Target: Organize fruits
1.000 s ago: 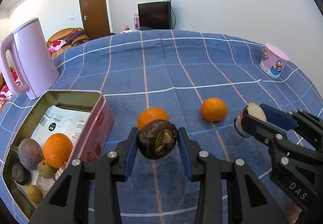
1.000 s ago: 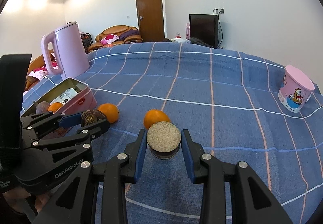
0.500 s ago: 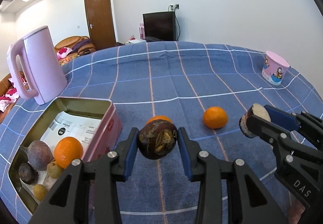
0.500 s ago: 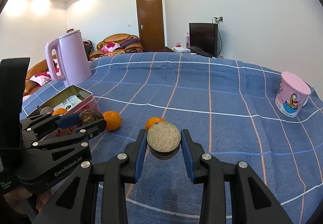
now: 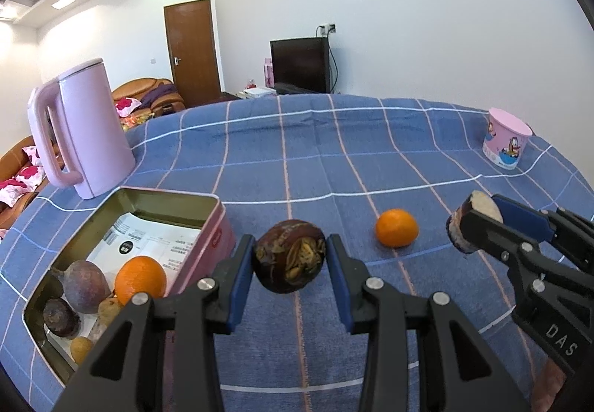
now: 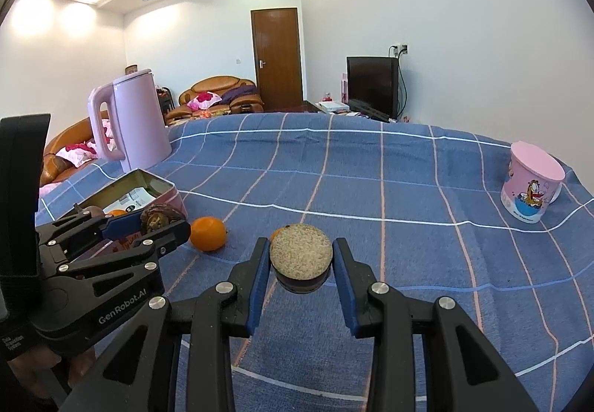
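My left gripper point(image 5: 290, 256) is shut on a dark brown mangosteen point(image 5: 289, 254), held above the cloth just right of the pink tin point(image 5: 163, 196). The tin holds an orange point(image 5: 140, 278), dark fruits point(image 5: 82, 285) and small yellow ones. My right gripper point(image 6: 300, 258) is shut on a cut fruit half point(image 6: 300, 252) with a pale flat face; it also shows in the left wrist view point(image 5: 473, 222). One orange point(image 5: 396, 233) lies on the cloth between the grippers. Another orange point(image 6: 208, 234) lies beside the tin, and a third is mostly hidden behind the cut half.
A pink kettle point(image 5: 85, 130) stands behind the tin at the left. A pink cartoon cup point(image 5: 505, 137) stands at the far right of the blue checked tablecloth point(image 5: 334, 152). A TV, a door and a sofa lie beyond the table.
Both grippers have risen and tilted up while keeping their fruits. The left gripper's view has shifted so the orange behind the mangosteen is now hidden.
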### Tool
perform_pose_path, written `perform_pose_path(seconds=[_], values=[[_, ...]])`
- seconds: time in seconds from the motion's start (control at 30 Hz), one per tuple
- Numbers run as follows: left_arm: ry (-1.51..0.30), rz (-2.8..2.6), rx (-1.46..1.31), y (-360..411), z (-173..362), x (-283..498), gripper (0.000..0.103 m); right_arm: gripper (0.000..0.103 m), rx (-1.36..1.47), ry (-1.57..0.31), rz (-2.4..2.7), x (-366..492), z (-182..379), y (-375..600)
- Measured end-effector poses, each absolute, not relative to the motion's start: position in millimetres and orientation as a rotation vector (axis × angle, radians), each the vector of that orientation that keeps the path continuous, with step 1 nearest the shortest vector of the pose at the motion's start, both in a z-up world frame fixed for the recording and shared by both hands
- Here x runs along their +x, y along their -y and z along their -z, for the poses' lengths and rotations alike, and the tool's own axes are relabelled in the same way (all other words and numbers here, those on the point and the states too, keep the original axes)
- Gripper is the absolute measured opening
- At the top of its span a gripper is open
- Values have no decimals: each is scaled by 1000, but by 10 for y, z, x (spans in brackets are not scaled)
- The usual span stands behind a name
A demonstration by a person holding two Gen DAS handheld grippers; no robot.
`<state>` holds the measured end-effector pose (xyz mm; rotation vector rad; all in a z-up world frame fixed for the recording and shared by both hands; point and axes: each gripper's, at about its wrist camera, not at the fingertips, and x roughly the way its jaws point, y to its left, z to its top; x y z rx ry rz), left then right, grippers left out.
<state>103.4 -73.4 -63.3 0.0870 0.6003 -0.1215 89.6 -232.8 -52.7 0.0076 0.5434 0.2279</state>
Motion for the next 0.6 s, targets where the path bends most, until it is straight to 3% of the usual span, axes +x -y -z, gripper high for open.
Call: perform_pose_path(seconds=[0.6], values=[[-517,97,92,714,554,899,41,36,0,-452,-220,738,447,2338]])
